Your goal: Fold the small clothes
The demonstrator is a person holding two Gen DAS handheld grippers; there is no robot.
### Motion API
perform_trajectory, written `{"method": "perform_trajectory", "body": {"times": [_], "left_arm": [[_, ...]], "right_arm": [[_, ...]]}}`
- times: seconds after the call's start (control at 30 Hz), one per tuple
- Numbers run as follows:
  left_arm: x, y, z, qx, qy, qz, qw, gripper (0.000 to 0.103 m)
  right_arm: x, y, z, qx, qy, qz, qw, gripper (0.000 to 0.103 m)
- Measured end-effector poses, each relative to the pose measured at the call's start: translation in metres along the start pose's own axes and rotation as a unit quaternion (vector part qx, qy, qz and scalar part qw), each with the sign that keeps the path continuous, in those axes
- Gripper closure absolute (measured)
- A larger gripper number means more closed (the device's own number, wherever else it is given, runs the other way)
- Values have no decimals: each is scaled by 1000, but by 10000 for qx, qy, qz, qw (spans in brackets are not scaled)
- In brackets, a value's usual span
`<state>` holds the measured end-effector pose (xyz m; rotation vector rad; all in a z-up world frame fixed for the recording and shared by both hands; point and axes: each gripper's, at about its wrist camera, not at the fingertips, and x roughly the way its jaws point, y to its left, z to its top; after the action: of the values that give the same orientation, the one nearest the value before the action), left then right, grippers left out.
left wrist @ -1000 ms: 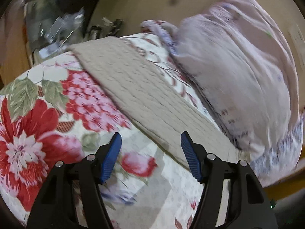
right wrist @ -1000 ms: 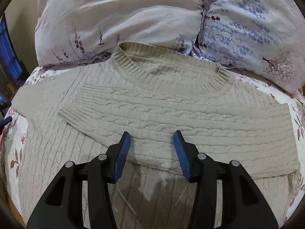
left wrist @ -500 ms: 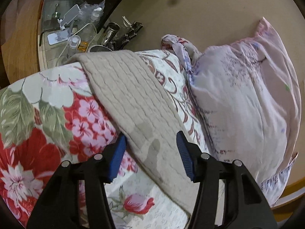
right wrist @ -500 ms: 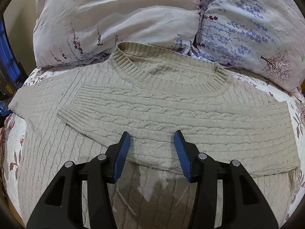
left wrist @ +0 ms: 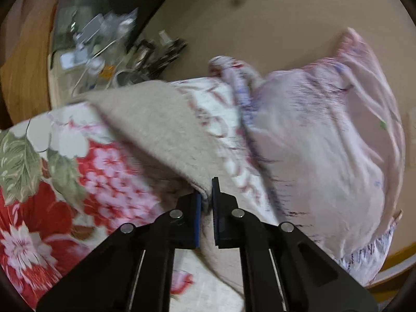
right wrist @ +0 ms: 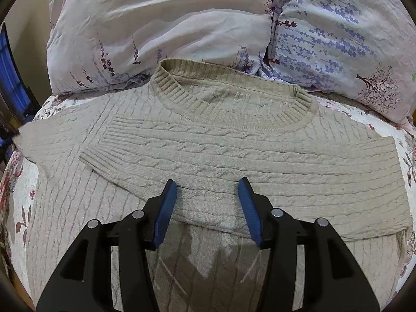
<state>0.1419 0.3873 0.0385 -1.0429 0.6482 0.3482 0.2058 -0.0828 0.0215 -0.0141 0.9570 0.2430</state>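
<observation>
A beige cable-knit sweater [right wrist: 221, 156] lies flat on the bed, neckline toward the pillows, with one sleeve [right wrist: 182, 161] folded across its chest. In the left wrist view another sleeve of the sweater [left wrist: 156, 130] stretches away over the floral quilt, and my left gripper [left wrist: 206, 195] is shut on its edge, the knit pinched between the blue pads. My right gripper [right wrist: 208, 189] hovers open just above the folded sleeve's lower edge, nothing between its fingers.
Two pillows [right wrist: 161, 26] with lavender print lie behind the sweater's neckline. A floral quilt [left wrist: 52, 182] covers the bed. Beyond the bed's edge stands a cluttered glass-topped side table [left wrist: 98, 39] against a beige wall [left wrist: 260, 13].
My left gripper moved onto the sleeve's edge and shut on it. The left view is now blurred with motion. The right gripper stayed where it was, open.
</observation>
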Motion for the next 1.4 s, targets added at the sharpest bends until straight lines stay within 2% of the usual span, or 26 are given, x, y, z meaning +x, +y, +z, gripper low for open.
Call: {"method": "perform_trajectory", "body": {"times": [0.17, 0.27, 0.37, 0.5, 0.6, 0.7, 0.8, 0.83, 0.87, 0.97, 1.0, 1.2, 1.27, 1.33, 1.4], "left_arm": [[-15, -56, -25, 630, -53, -589, 9963, 97], [-17, -101, -58, 1192, 123, -1040, 9873, 97], [-12, -142, -101, 1647, 445, -1541, 9732, 97], [8, -190, -177, 2235, 1134, -2064, 9458, 97], [33, -210, -239, 2644, 1671, -2108, 9262, 97], [61, -210, -293, 2813, 2293, -1899, 9123, 97], [78, -202, -314, 2869, 2615, -1652, 9067, 93], [81, -200, -318, 2866, 2706, -1607, 9049, 86], [82, -197, -319, 2832, 2783, -1601, 9037, 83], [79, -184, -307, 2535, 2914, -1676, 9070, 69], [77, -179, -299, 2395, 2895, -1693, 9111, 65], [84, -153, -241, 1465, 2569, -1486, 9436, 65], [88, -147, -229, 1190, 2531, -1483, 9486, 67], [92, -147, -222, 1088, 2418, -1408, 9539, 84], [95, -156, -222, 1104, 2368, -1413, 9549, 90]], "right_arm": [[1, -1, 0, 22, 15, 37, 10000, 51], [-2, -6, 0, 148, 56, 213, 9996, 47], [-8, -16, -3, 343, 103, 348, 9988, 37], [-21, -33, -10, 488, 29, 277, 9984, 37], [-30, -55, -18, 765, -35, 187, 9969, 37], [-40, -80, -25, 1046, -122, 31, 9944, 37], [-48, -101, -29, 1241, -202, -74, 9920, 37], [-51, -106, -30, 1285, -232, -91, 9914, 37], [-53, -109, -30, 1305, -255, -92, 9911, 37], [-55, -111, -27, 1261, -333, -20, 9915, 37], [-57, -108, -26, 1200, -370, 25, 9921, 37], [-54, -93, -23, 977, -420, 291, 9939, 37], [-53, -89, -25, 928, -413, 332, 9943, 37], [-53, -88, -26, 927, -407, 329, 9943, 37], [-54, -92, -26, 970, -418, 327, 9939, 37]]}}
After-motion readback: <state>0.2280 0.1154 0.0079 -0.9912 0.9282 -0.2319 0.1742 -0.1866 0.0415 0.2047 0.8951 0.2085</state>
